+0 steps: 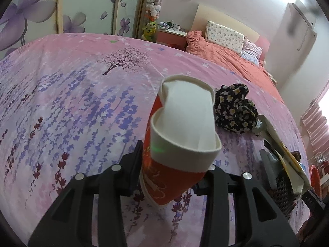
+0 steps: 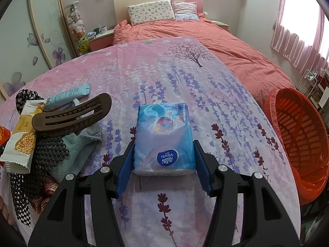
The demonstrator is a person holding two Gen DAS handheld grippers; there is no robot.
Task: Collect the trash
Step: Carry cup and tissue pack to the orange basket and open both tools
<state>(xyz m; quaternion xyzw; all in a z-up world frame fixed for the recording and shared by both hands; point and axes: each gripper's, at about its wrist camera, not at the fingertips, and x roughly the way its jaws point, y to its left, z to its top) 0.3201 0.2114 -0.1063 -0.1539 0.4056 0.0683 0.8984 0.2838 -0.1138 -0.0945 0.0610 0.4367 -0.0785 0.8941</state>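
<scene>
Your left claw (image 1: 174,177) grips crushed paper cup (image 1: 181,135) | right claw (image 2: 163,164) grips tissue pack (image 2: 164,138) | hair clip (image 2: 72,115), snack wrapper (image 2: 22,135) clutter left | red bin (image 2: 298,140) right

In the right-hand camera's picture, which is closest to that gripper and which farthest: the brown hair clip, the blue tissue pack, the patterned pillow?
1. Tissue pack: between the jaws of the right gripper, centre.
2. Brown hair clip: off to the left, on the pile of clutter.
3. Patterned pillow: far end of the bed, against the headboard.
</scene>
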